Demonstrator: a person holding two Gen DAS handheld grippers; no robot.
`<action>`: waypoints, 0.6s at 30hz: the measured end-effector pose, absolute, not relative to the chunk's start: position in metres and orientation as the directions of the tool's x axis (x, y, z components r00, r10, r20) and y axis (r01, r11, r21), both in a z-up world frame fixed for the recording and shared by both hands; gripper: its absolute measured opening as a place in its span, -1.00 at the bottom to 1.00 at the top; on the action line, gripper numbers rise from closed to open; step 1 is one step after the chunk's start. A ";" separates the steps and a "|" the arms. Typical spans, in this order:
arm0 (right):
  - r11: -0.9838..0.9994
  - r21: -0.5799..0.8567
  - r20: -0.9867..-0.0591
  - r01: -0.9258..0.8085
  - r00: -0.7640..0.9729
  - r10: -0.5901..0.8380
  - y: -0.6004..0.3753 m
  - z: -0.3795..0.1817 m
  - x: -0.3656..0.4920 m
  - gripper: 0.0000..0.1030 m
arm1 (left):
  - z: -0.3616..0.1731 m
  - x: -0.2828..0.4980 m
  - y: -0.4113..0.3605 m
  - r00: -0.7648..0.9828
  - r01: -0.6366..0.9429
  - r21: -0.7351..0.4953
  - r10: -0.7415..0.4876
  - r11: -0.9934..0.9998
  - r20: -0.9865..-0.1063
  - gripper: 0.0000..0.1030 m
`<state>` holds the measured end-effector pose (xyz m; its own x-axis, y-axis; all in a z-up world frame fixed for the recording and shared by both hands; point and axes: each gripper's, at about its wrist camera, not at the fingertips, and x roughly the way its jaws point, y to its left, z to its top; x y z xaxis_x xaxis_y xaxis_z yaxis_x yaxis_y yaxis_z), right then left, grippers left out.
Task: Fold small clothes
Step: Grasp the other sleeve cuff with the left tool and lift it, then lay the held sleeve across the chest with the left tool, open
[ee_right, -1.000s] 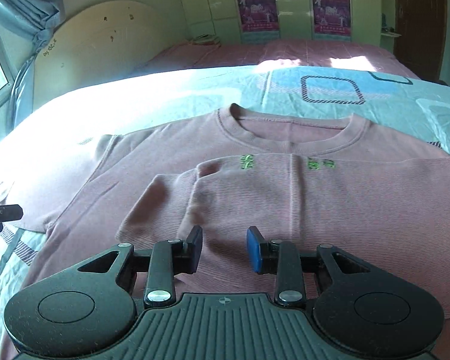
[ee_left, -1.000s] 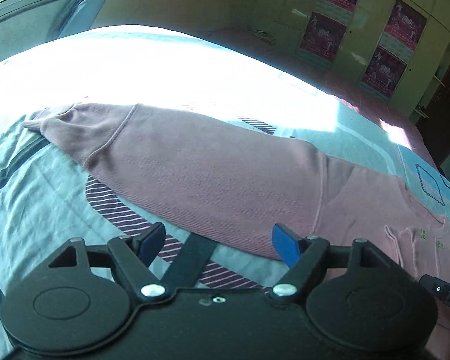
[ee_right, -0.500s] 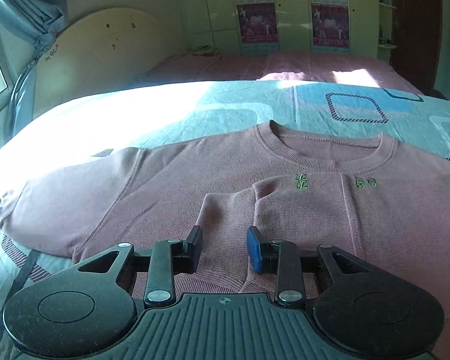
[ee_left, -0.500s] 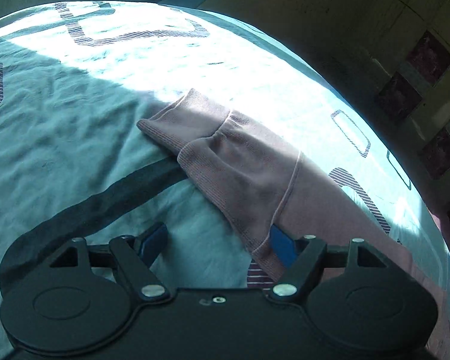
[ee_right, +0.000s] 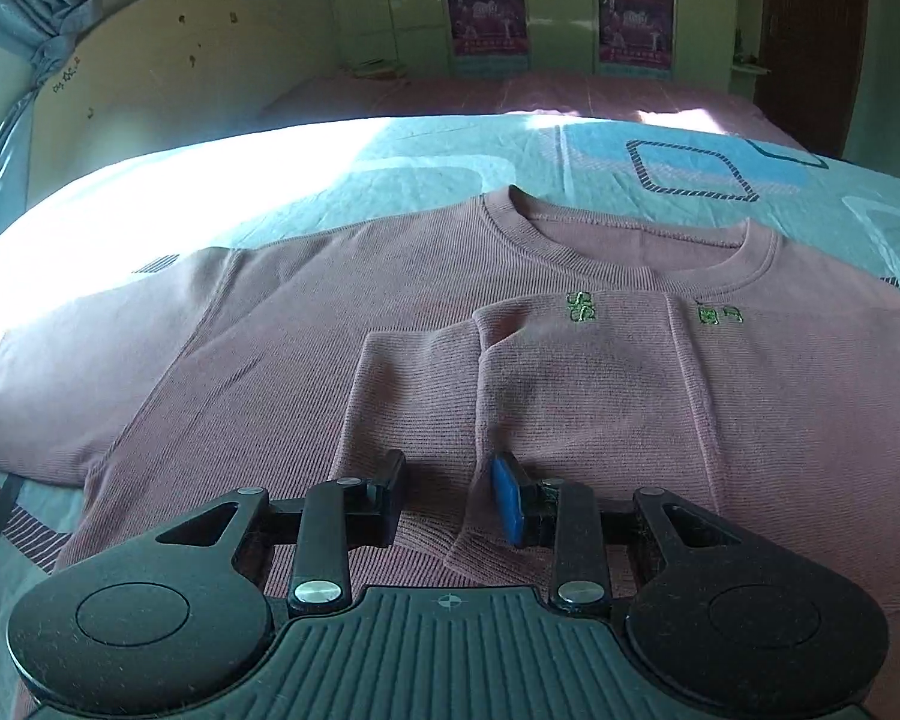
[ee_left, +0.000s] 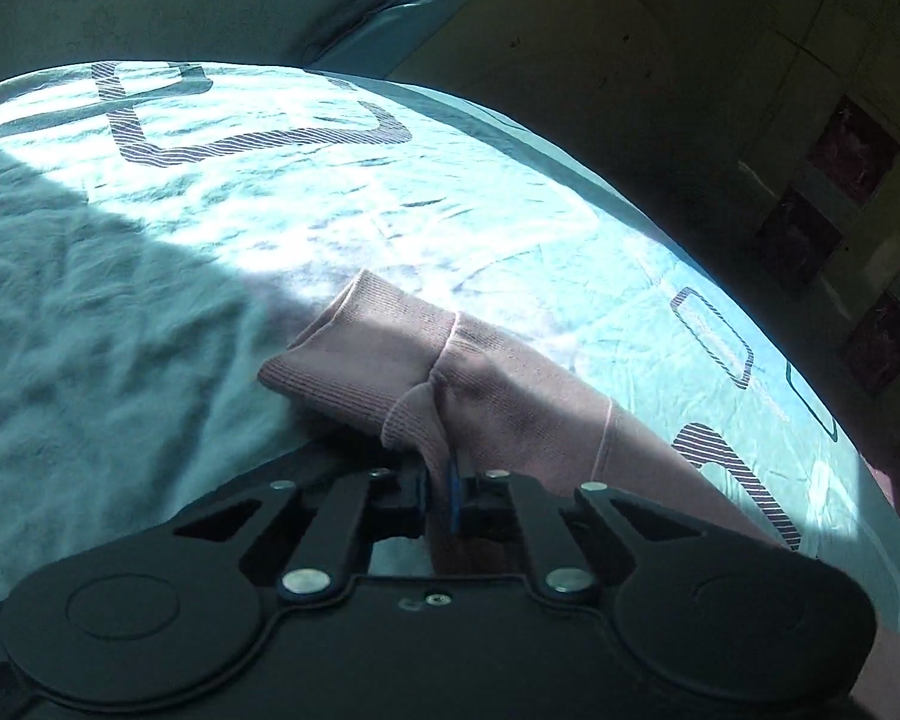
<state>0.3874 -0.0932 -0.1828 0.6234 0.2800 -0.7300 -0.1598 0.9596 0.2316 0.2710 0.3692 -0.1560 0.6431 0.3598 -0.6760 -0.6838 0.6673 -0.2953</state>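
A teal patterned bed (ee_right: 390, 162) carried a pink sweatshirt (ee_right: 342, 312) laid flat, face up, neckline toward the far edge. One sleeve had been folded across the chest so its cuff (ee_right: 414, 396) lay near the middle; the other sleeve (ee_left: 510, 396) stretched out toward the bed's side edge, apparently awaiting the matching fold. The left gripper (ee_left: 441, 495) was clamped tight on a pinch of this sleeve just behind its ribbed cuff (ee_left: 366, 348), a hold suited to lifting and carrying it inward. The right gripper (ee_right: 447, 498) hovered over the lower chest, fingers parted, gripping nothing, likely ready to steady the cloth.
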 end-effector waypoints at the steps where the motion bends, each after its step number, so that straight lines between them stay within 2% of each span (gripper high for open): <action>1: 0.958 0.247 -0.720 -0.147 0.634 0.283 -0.097 -0.180 0.386 -0.37 | -0.150 0.271 0.362 0.664 -0.660 -0.293 0.356 0.692 -0.658 -0.87; 4: 0.966 0.199 -0.752 -0.166 0.607 0.259 -0.096 -0.185 0.388 -0.37 | -0.128 0.278 0.326 0.736 -0.556 -0.288 0.302 0.779 -0.606 -0.88; 6: 0.962 0.212 -0.741 -0.173 0.613 0.274 -0.099 -0.185 0.386 -0.37 | -0.109 0.283 0.292 0.789 -0.458 -0.282 0.239 0.843 -0.567 -0.88; 11: 0.952 0.276 -0.699 -0.130 0.653 0.292 -0.124 -0.169 0.378 -0.37 | -0.080 0.300 0.190 0.857 -0.171 -0.295 -0.005 0.940 -0.515 -0.88; 18: 0.951 0.302 -0.681 -0.060 0.685 0.259 -0.183 -0.152 0.360 -0.37 | -0.099 0.318 0.042 0.800 0.152 -0.325 -0.310 0.933 -0.514 -0.88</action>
<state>0.3597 -0.1828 -0.1521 0.6846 0.2593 -0.6812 -0.0599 0.9514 0.3019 0.3182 0.0422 -0.0989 0.7996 -0.3099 -0.5144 0.1525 0.9332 -0.3253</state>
